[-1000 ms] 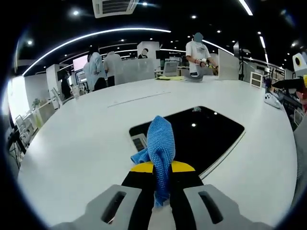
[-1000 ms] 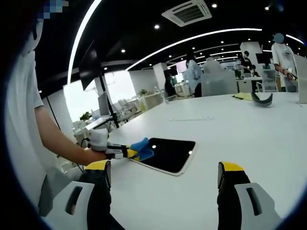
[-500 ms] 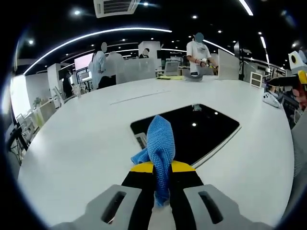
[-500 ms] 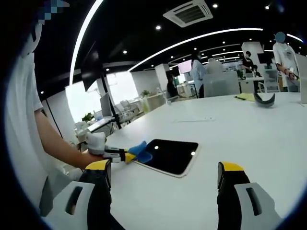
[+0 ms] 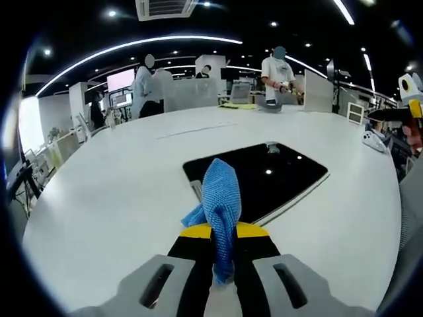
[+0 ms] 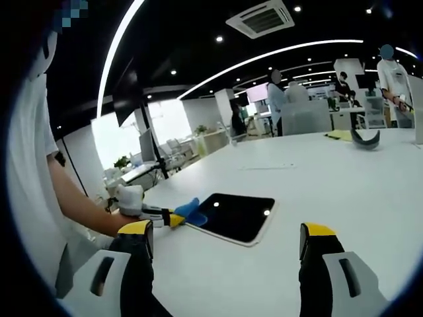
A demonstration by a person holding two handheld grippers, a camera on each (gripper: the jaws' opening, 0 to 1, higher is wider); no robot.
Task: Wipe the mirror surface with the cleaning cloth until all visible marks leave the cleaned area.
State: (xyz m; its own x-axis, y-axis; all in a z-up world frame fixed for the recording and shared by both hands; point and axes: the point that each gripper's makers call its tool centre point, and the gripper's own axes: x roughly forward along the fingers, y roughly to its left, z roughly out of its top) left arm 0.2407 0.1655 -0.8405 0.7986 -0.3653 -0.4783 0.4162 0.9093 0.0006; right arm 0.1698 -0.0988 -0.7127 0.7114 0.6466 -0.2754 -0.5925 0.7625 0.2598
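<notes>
A dark rectangular mirror (image 5: 264, 177) with a pale rim lies flat on the white table (image 5: 106, 198). My left gripper (image 5: 222, 232) is shut on a blue cleaning cloth (image 5: 220, 211), whose bunched end rests at the mirror's near corner. In the right gripper view the mirror (image 6: 234, 216) lies left of centre, with the cloth (image 6: 190, 209) and the left gripper (image 6: 170, 218) at its left edge, held by a person's gloved hand. My right gripper (image 6: 225, 241) stands open over bare table, well short of the mirror.
A white controller (image 5: 375, 137) lies at the table's right edge. A dark curved object (image 6: 362, 137) and yellow papers (image 6: 338, 134) sit at the far side. Several people (image 5: 278, 71) stand behind the table. The person's arm (image 6: 79, 198) fills the left.
The left gripper has drawn back slightly with the cloth toward the mirror's near corner. The right gripper stays open and barely moves.
</notes>
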